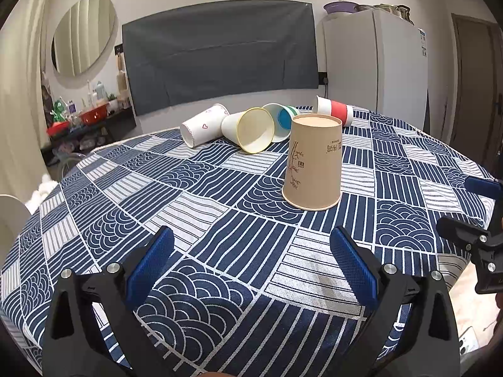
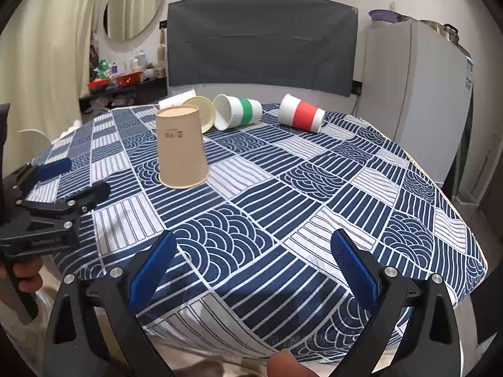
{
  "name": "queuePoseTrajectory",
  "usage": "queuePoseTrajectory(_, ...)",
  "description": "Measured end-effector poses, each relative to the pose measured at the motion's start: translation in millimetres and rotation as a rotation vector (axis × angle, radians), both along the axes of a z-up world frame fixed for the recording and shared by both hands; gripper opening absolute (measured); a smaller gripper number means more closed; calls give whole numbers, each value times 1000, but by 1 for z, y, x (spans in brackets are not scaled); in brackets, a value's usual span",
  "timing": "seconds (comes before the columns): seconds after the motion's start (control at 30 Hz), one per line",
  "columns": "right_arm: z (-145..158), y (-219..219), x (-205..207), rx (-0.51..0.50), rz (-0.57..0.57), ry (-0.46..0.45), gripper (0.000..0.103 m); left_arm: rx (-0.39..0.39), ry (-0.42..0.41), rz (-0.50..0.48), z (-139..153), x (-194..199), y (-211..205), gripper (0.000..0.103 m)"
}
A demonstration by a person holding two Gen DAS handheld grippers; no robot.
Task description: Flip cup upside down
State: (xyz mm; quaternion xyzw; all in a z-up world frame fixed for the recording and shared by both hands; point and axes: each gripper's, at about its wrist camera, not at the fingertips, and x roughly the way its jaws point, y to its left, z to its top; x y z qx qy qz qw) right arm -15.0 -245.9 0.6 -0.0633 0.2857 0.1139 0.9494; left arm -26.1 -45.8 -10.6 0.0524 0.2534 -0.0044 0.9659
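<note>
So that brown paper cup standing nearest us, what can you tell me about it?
The brown cup is plain tan paper and stands upside down on the blue patterned tablecloth, wide rim down and closed base up. Its wall carries a thin plant drawing, and small dark print that reads inverted. It stands apart from the four cups lying on their sides behind it. Neither tool touches it; both are open and short of it.

Left wrist view: low over the near edge of the bench [image 1: 94, 194], facing the far wall. Right wrist view: similar height, set further right, facing likewise. Both share the brown cup [image 1: 312, 163] [image 2: 181, 147] standing mid-distance.
</note>
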Motion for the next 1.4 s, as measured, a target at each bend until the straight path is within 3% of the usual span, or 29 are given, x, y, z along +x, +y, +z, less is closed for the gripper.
queuePoseTrajectory(0.67,-1,1,-2,-16,-1,-1,94,-41,47,-34,-5,5,-1,97)
queuePoseTrajectory(1.4,0,4,-3,-26,6,-5,94,-14,21,-26,-1,1,-3,97)
